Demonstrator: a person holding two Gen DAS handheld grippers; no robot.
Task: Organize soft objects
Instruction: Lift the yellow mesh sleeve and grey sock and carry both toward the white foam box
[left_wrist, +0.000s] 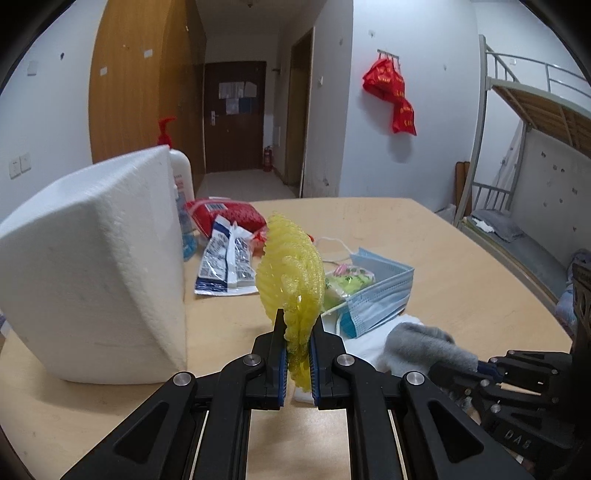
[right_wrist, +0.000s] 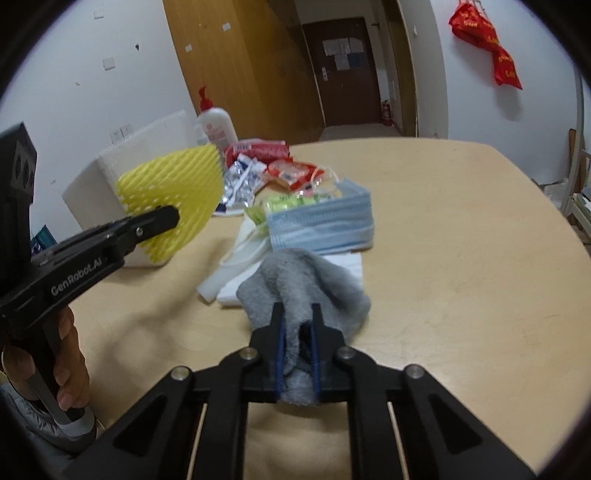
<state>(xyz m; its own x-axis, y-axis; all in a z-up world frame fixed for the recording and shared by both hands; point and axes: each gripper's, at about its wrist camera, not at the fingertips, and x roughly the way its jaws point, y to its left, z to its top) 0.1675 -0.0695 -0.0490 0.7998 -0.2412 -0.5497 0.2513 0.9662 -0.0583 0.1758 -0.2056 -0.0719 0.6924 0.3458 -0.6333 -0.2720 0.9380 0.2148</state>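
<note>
My left gripper (left_wrist: 299, 325) is shut on a yellow foam net sleeve (left_wrist: 291, 266) and holds it upright above the table. From the right wrist view, that same left gripper (right_wrist: 173, 218) grips the yellow net (right_wrist: 173, 184) at the left, held by a person's hand. My right gripper (right_wrist: 297, 314) is shut on a crumpled grey sock (right_wrist: 306, 280), which rests on the table against a white folded cloth (right_wrist: 229, 284). The left wrist view shows the grey sock (left_wrist: 424, 343) at lower right with the right gripper (left_wrist: 487, 369) on it.
A big white foam block (left_wrist: 92, 266) stands at the left. A stack of blue face masks (right_wrist: 325, 221), green packets, silver-blue sachets (left_wrist: 225, 254), a red bag (left_wrist: 229, 214) and a pump bottle (right_wrist: 214, 129) crowd the middle. Bare wooden table (right_wrist: 461, 258) lies to the right.
</note>
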